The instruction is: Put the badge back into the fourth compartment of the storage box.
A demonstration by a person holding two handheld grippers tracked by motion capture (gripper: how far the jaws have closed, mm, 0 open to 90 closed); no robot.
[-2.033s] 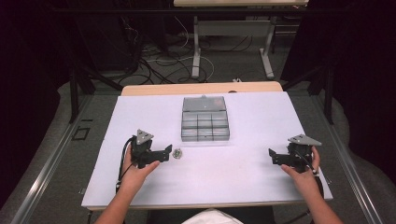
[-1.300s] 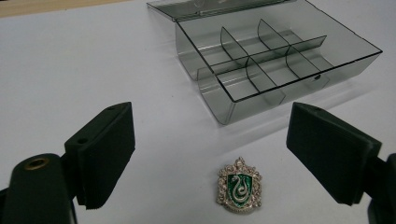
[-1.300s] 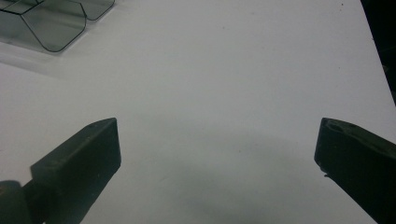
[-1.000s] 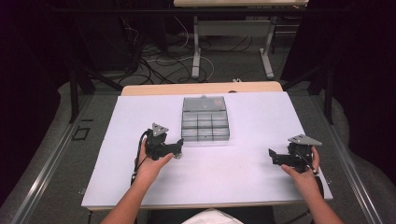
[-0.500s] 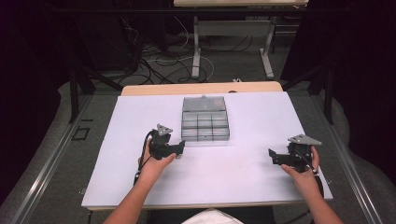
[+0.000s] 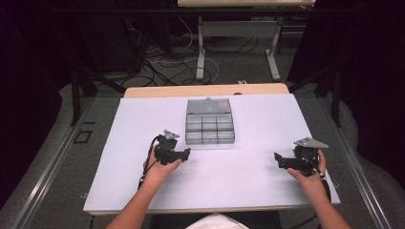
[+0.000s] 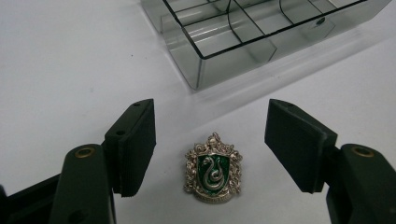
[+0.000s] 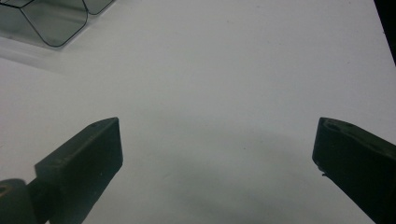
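A small metal crest badge (image 7: pixel 213 168), silver-edged with a green shield and a white snake, lies flat on the white table. My left gripper (image 7: pixel 210 144) straddles it, one jaw on each side, with gaps to both pads; the jaws have just been closing around it. From above, the left gripper (image 6: pixel 183 153) sits just in front of the clear compartment box (image 6: pixel 209 121). My right gripper (image 6: pixel 279 161) rests near the table's right front, jaws wide apart over bare table (image 8: pixel 215 154), nothing between them.
The clear plastic organiser box (image 7: pixel 219 28) with several compartments stands just beyond the badge; its corner (image 8: pixel 51 23) appears at the top left of the right gripper view. The white table (image 6: pixel 258 181) ends close behind both hands. Cables and table legs lie on the floor beyond.
My left hand moved right and forward from the table's left toward the box front, and its gripper now stands over the badge. The right hand stayed where it was.
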